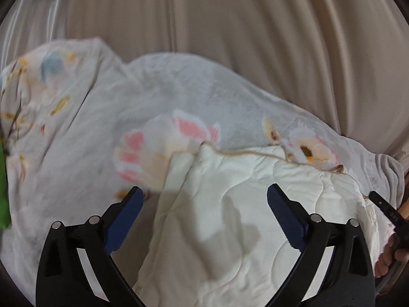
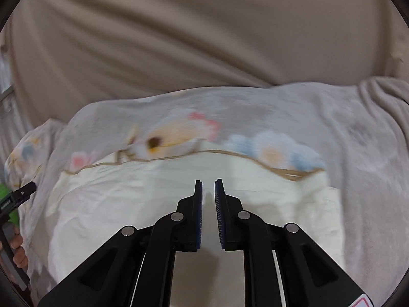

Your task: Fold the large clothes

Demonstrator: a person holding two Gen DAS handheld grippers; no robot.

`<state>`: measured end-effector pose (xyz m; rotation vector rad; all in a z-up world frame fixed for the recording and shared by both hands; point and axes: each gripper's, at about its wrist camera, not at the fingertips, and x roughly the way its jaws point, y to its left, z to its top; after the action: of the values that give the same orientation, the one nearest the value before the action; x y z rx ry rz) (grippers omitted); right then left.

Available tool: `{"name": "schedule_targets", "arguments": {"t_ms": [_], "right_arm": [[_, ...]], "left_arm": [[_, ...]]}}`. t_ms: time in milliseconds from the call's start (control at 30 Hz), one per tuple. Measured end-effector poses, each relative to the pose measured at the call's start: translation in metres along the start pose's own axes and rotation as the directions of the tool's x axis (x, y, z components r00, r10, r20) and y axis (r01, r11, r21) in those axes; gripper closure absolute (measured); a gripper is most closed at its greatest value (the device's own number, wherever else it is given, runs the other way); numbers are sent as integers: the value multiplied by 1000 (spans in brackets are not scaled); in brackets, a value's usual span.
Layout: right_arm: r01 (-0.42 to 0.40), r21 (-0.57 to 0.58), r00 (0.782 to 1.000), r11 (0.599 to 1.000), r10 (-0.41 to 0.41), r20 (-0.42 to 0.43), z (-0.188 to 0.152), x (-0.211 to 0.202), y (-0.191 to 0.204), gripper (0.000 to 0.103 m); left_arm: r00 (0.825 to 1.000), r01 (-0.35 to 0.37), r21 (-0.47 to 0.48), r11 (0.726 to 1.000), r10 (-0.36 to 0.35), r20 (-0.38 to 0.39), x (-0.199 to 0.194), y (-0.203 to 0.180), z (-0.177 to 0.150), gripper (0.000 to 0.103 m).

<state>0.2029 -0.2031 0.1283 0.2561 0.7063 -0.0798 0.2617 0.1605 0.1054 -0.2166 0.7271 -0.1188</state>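
Observation:
A large quilted blanket lies in front of me, grey with flower prints (image 1: 179, 97) (image 2: 255, 107). Its cream quilted underside (image 1: 230, 204) (image 2: 127, 204), edged in tan piping, is turned up over the floral side. My left gripper (image 1: 204, 192) is open wide and empty, hovering above the cream fold. My right gripper (image 2: 208, 181) has its jaws nearly together with a narrow gap, above the cream side, holding nothing that I can see. The right gripper's tip (image 1: 383, 204) shows at the right edge of the left wrist view, and the left gripper's tip (image 2: 23, 192) at the left edge of the right wrist view.
A beige draped curtain (image 1: 255, 38) (image 2: 179, 38) hangs behind the blanket. A green object (image 1: 3, 192) sits at the far left edge. A hand (image 1: 388, 255) holds the right gripper's handle.

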Motion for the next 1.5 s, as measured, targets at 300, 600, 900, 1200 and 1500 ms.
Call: {"name": "schedule_targets", "arguments": {"t_ms": [300, 600, 900, 1200, 1500], "right_arm": [[-17, -114, 991, 993, 1, -137, -18, 77, 75, 89], [16, -160, 988, 987, -41, -151, -41, 102, 79, 93], [-6, -143, 988, 990, -16, -151, -40, 105, 77, 93], [-185, -96, 980, 978, 176, -96, -60, 20, 44, 92], [-222, -36, 964, 974, 214, -156, -93, 39, 33, 98]], "left_arm": [[970, 51, -155, 987, -86, -226, 49, 52, -52, 7], [968, 112, -142, 984, -140, -209, 59, 35, -56, 7], [969, 174, -92, 980, -187, -163, 23, 4, -37, 80], [947, 318, -42, 947, -320, -32, -62, -28, -20, 84], [938, 338, 152, 929, -345, 25, -108, -122, -30, 84]]}}
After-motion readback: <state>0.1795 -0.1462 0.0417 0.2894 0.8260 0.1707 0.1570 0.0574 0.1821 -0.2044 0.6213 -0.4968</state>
